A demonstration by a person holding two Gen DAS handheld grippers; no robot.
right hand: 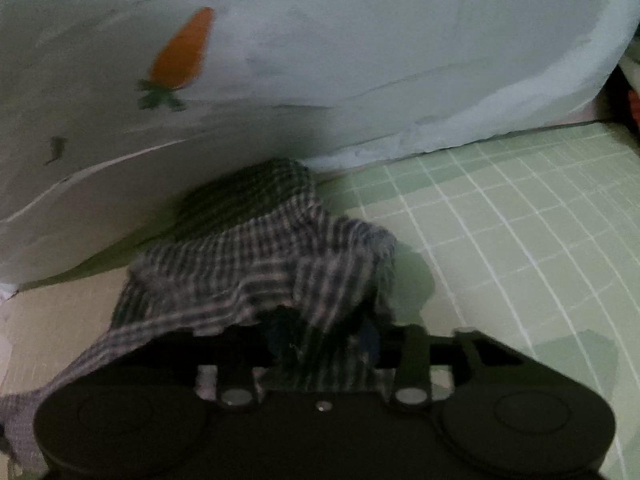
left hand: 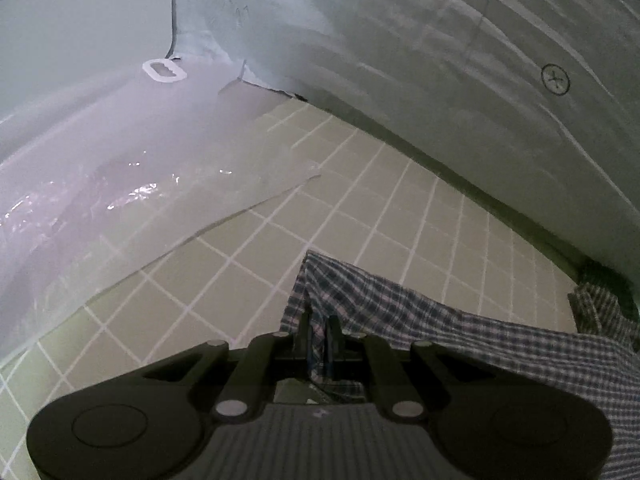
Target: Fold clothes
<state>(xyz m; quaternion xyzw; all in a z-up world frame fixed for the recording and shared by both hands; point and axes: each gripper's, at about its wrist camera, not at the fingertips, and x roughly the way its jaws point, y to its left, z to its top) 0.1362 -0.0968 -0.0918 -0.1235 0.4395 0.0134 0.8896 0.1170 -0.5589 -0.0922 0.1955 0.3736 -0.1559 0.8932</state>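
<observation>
Cloth (left hand: 460, 328), checked, lies bunched on the grid mat (left hand: 360, 200). Left view alone shows a plastic sheet (left hand: 100, 184) and marked wall; right view alone shows a carrot print (right hand: 182, 50). Cloth stretches rightward from the left gripper (left hand: 318, 334), pinched tight there. Right gripper (right hand: 320, 344) fingers stand slightly parted under draped cloth; grip unclear
</observation>
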